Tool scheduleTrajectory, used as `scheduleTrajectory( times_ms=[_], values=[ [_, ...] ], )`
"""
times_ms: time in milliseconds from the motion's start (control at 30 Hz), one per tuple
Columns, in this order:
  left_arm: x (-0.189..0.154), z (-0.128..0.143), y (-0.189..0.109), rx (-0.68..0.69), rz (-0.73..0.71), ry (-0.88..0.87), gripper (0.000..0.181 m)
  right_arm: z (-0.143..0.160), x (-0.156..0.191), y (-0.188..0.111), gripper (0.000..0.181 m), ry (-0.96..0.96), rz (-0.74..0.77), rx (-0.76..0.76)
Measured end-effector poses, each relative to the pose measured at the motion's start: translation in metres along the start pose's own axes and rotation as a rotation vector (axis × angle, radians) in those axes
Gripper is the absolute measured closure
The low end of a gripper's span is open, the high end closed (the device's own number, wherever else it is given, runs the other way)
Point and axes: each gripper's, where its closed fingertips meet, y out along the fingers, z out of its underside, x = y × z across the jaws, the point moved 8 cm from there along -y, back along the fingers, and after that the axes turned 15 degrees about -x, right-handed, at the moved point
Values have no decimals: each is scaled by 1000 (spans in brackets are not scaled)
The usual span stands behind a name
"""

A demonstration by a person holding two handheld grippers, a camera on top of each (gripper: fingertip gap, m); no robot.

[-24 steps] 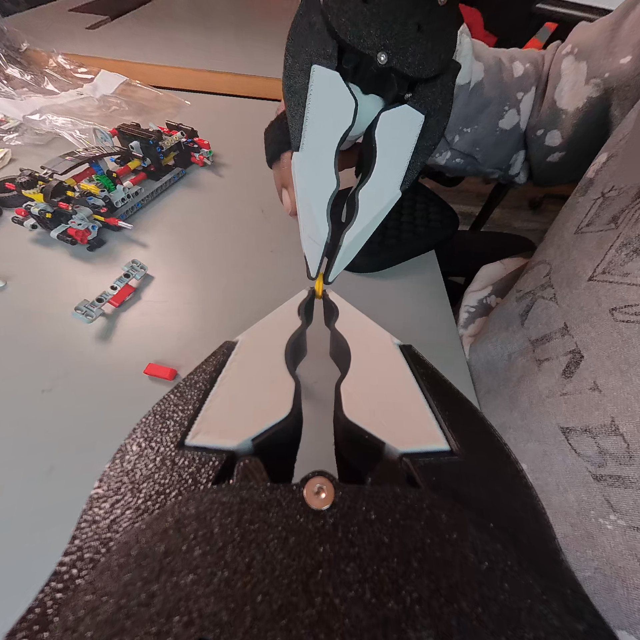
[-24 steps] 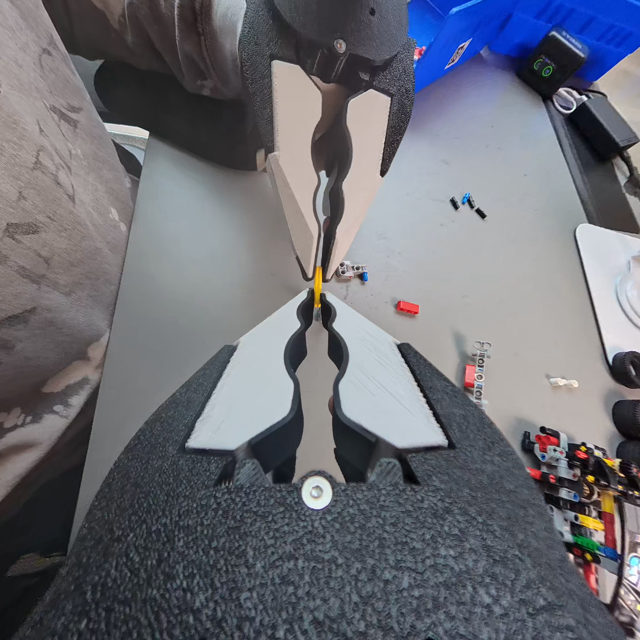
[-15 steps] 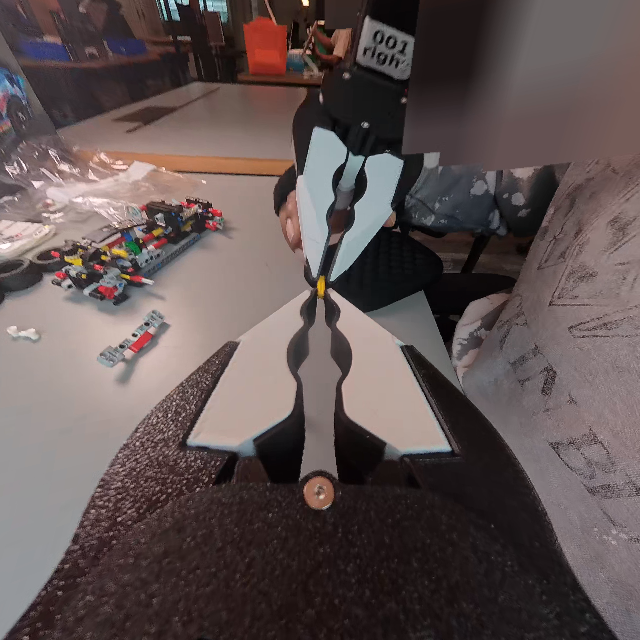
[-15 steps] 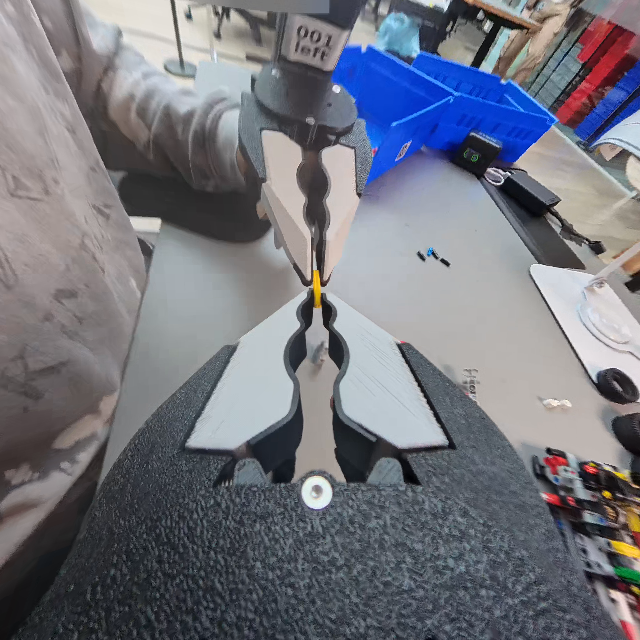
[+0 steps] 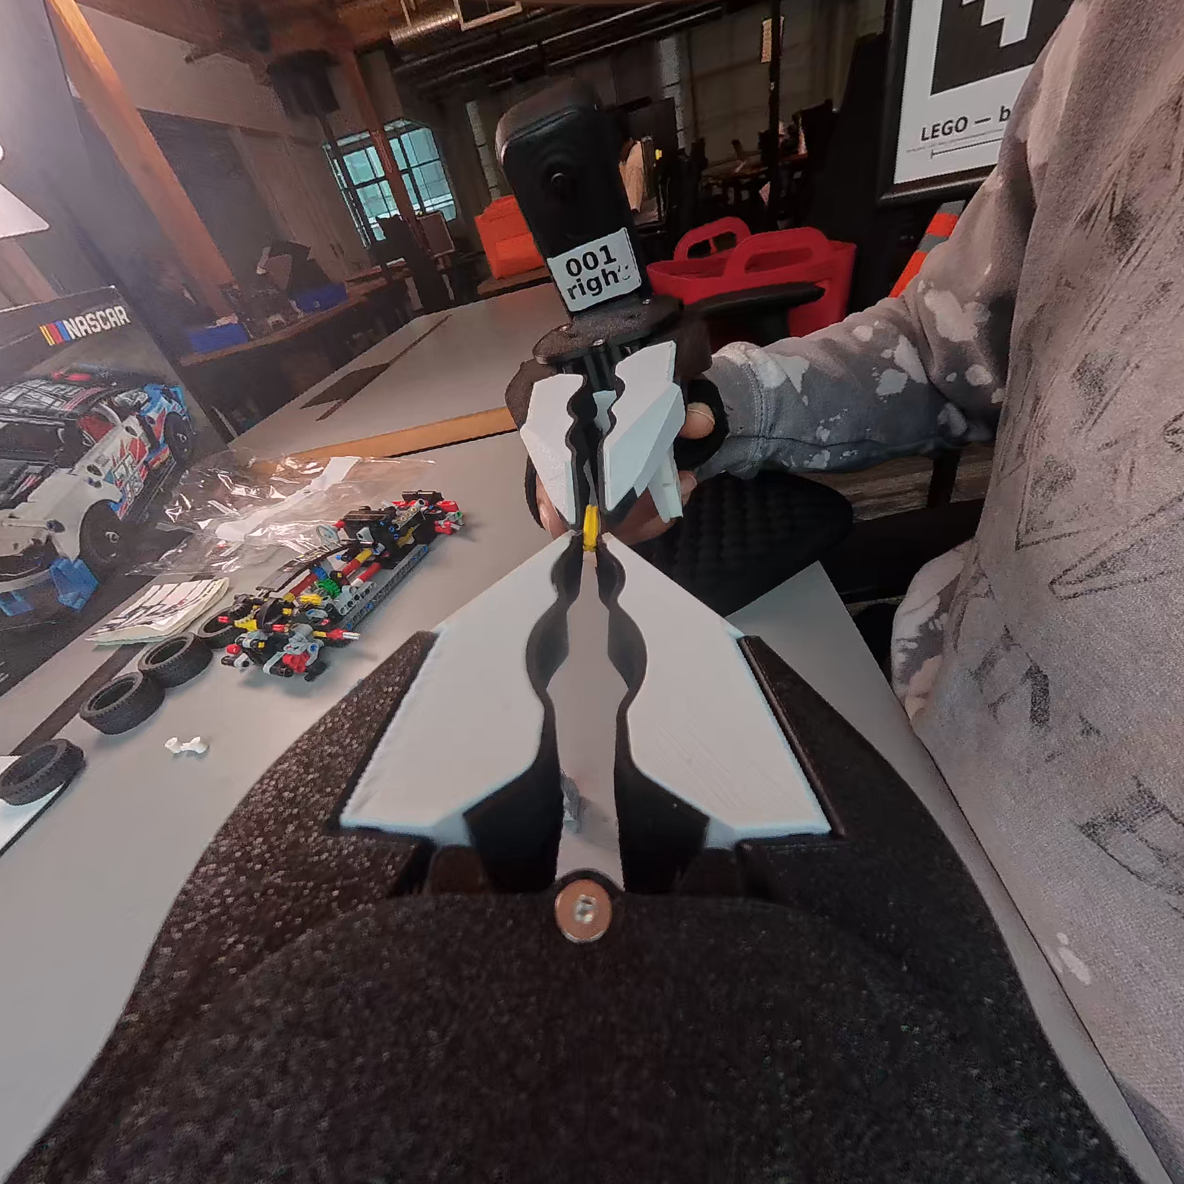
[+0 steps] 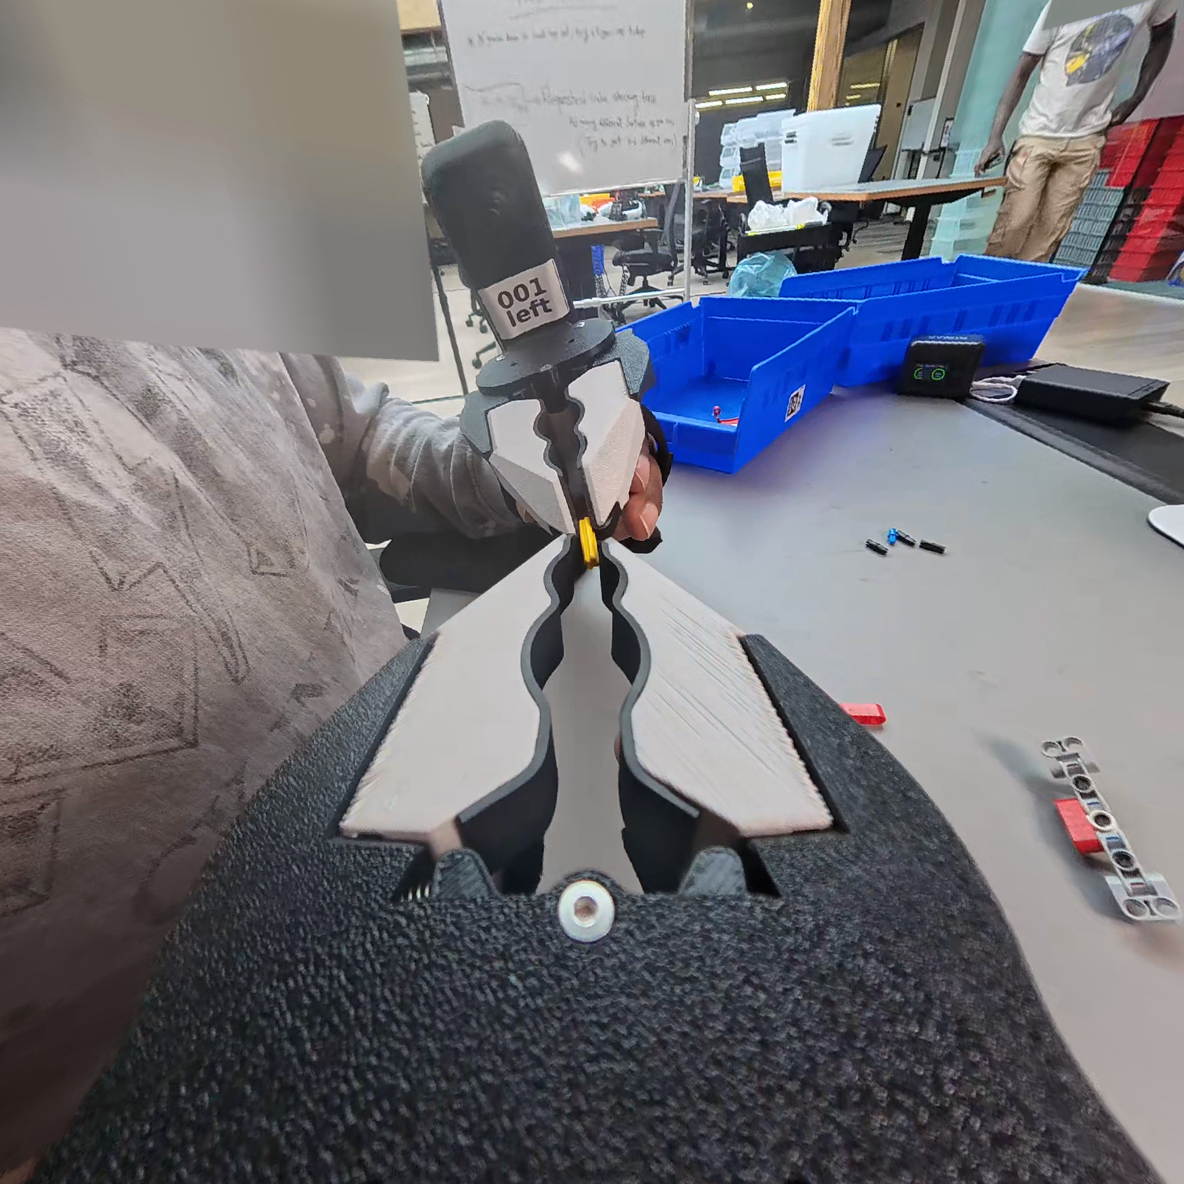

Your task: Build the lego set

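A small yellow lego piece (image 5: 591, 526) is held between both grippers, tip to tip, above the grey table's near edge (image 5: 788, 615). My left gripper (image 5: 584, 544) is shut on its near end. My right gripper (image 5: 588, 511) faces it and is shut on the far end. In the right wrist view the yellow piece (image 6: 587, 543) sits between my right gripper (image 6: 586, 559) and the left gripper (image 6: 578, 524). The part-built lego car chassis (image 5: 339, 583) lies on the table to the left.
Several black tyres (image 5: 122, 701), a sticker sheet (image 5: 160, 608), plastic bags (image 5: 275, 487) and the set's box (image 5: 77, 461) lie left. A grey beam with a red piece (image 6: 1102, 826), a red piece (image 6: 863, 712), small pins (image 6: 903, 541) and blue bins (image 6: 769, 378) are on the right. The grippers are tip to tip, or close to it.
Both grippers have tilted up from looking down at the table to nearly level, and have risen. They still hold the yellow piece between them.
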Motion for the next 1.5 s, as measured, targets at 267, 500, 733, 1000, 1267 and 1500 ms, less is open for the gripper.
scheduleTrajectory(
  times_ms=[267, 500, 733, 1000, 1267, 1500],
  values=[
    [-1, -2, -2, -17, -9, 39, 178, 2, -2, 3, 178, 34, -9, -17],
    [-1, -3, -3, -25, -19, 82, 178, 5, -6, 7, 177, 76, -31, -31],
    [-1, -2, -4, -20, -22, 79, 178, 6, -7, 7, 180, 66, -27, -17],
    [9, -1, -7, -75, -16, -152, 169, 5, -12, 5, 180, -59, 0, -20],
    [12, 2, -8, -76, 5, -262, 174, 6, -11, 6, 180, -160, -11, 23],
    [9, 1, -7, -55, 17, -219, 177, 4, -7, 8, 180, -227, -22, 55]
  ],
)
